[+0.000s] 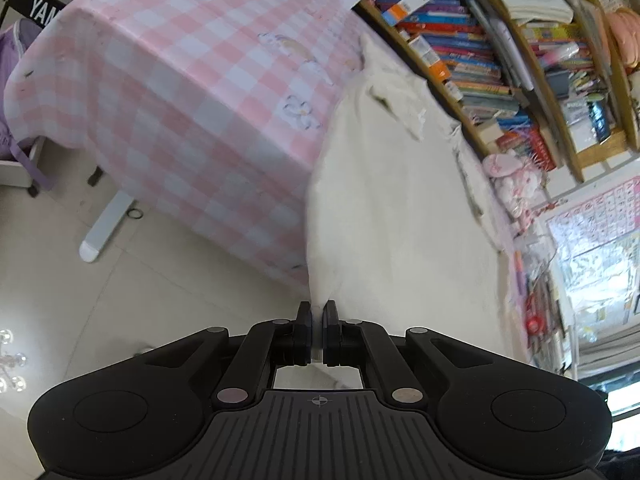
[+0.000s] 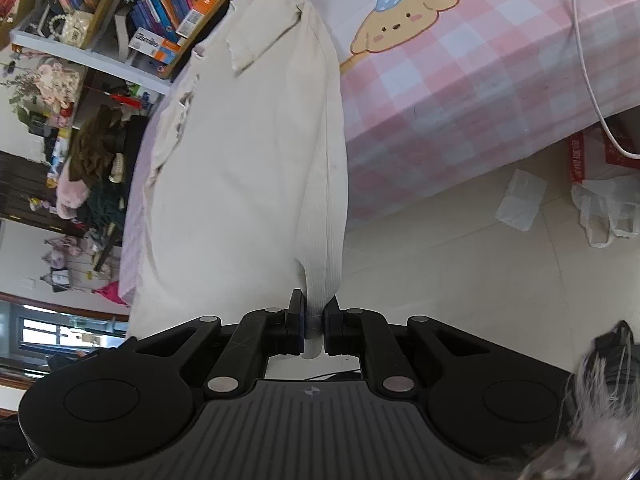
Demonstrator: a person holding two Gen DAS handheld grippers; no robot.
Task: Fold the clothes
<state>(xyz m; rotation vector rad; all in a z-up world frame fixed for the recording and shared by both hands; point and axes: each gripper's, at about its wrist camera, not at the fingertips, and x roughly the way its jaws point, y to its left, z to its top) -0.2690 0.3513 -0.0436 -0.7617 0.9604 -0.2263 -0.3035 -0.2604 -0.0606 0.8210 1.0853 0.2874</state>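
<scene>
A cream-white garment (image 1: pixel 400 184) stretches from the pink checked table (image 1: pixel 180 92) down to my left gripper (image 1: pixel 318 312), which is shut on its edge off the table's near side. In the right wrist view the same garment (image 2: pixel 256 152), ribbed and with a collar at its far end, hangs over the table (image 2: pixel 460 80) edge. My right gripper (image 2: pixel 314 312) is shut on a bunched corner of it. The cloth is pulled taut between the table and both grippers, above the floor.
Bookshelves (image 1: pixel 500 40) packed with books stand behind the table. A white table leg (image 1: pixel 106 224) and a purple bag (image 1: pixel 16 80) are at the left. A white cable (image 2: pixel 588 72) runs across the tablecloth; plastic bags (image 2: pixel 604 208) and a red box lie on the tiled floor.
</scene>
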